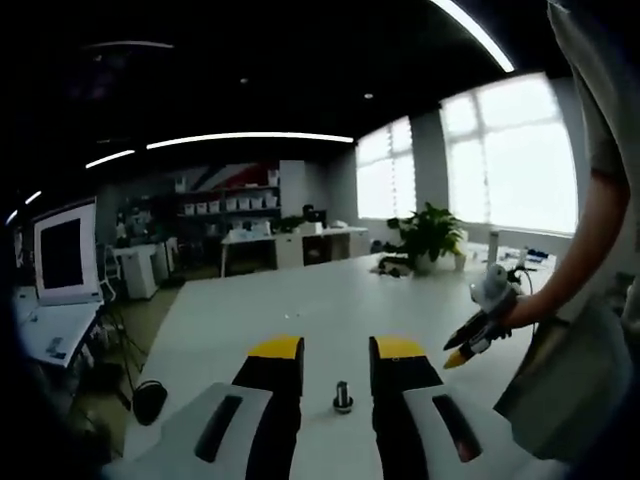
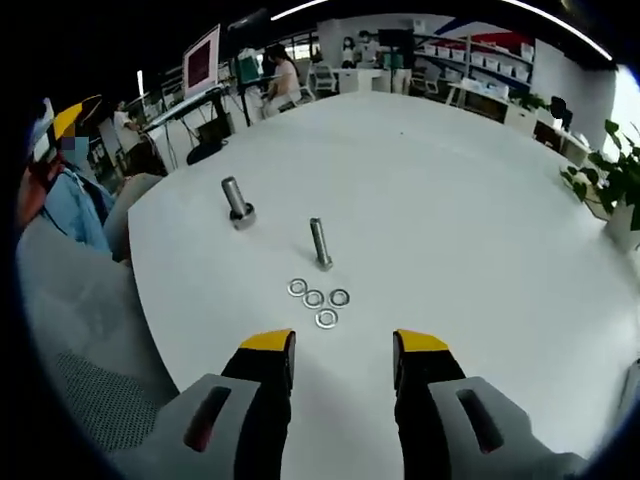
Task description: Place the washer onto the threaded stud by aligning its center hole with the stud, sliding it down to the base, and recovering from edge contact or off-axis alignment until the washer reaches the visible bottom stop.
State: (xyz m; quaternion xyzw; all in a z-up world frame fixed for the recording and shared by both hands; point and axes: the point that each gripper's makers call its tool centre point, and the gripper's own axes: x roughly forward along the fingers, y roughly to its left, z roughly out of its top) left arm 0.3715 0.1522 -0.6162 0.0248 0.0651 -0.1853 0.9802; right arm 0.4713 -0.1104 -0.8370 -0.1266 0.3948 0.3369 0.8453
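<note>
Ahead of the gaping, empty right tongs (image 2: pixel 342 352): four silver washers (image 2: pixel 318 298) clustered flat on the white tabletop (image 2: pixel 460 200), near an upright threaded stud (image 2: pixel 319 243). Left tongs (image 1: pixel 336 353) likewise spread, holding nothing.

A: Table (image 2: pixel 480 200) colour?
B: Plain white. Washers (image 2: pixel 318 303) silver, studs (image 2: pixel 319 243) grey metal.
A: Grippers?
B: Left gripper (image 1: pixel 338 352), right gripper (image 2: pixel 344 345): black jaws, yellow tips, grey bodies. Plant (image 1: pixel 430 235) at 2 o'clock, green.
</note>
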